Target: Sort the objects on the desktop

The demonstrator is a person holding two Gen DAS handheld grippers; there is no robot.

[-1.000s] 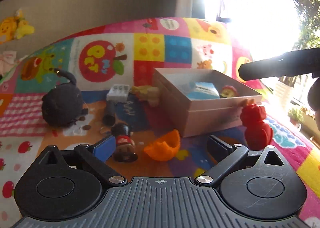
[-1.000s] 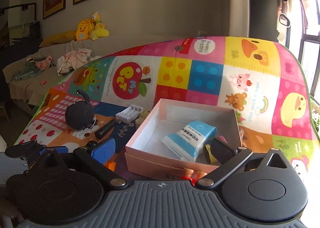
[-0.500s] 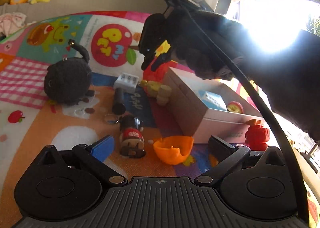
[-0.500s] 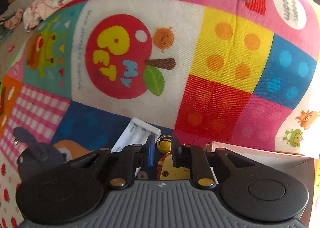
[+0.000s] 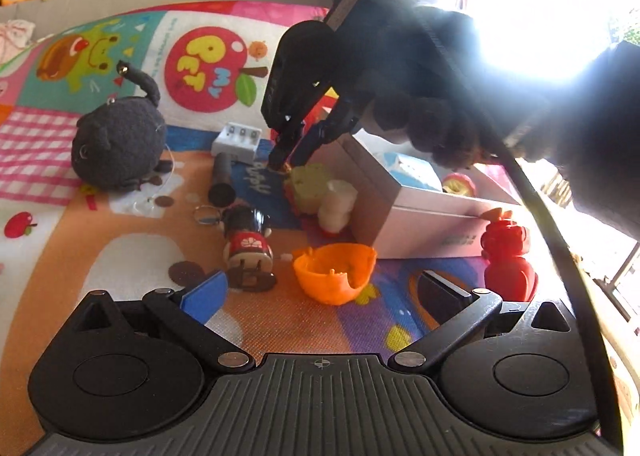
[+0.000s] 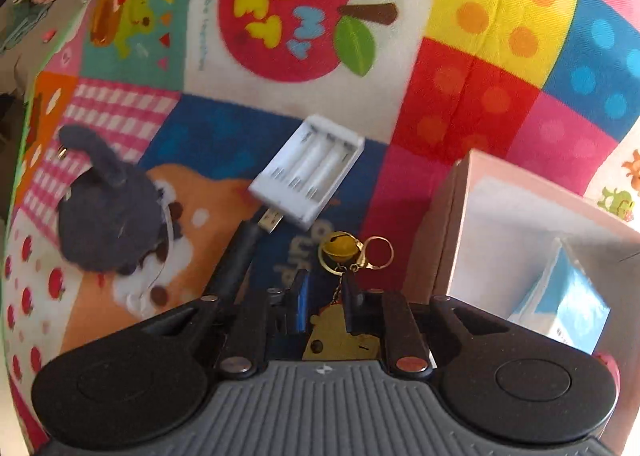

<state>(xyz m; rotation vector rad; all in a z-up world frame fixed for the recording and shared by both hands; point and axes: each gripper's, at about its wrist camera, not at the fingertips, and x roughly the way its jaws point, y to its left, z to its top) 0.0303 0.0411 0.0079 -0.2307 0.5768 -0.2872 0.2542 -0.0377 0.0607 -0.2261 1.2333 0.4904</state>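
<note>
1. A bright patchwork play mat [image 5: 120, 256] carries it all, with a red apple print toward its far edge.
2. Black plush cat [image 5: 118, 144] sits near the left edge.
3. White battery charger [image 6: 308, 170] lies mid-mat, a black cylinder [image 5: 221, 180] just in front of it.
4. Pink box [image 5: 420, 216] stands toward the right edge, a yellow plush keychain [image 5: 310, 188] beside its left wall.
5. Near edge: a doll figurine [image 5: 248, 244] lying down, an orange shell [image 5: 334, 272], a red figure [image 5: 508, 260] upright.
</note>
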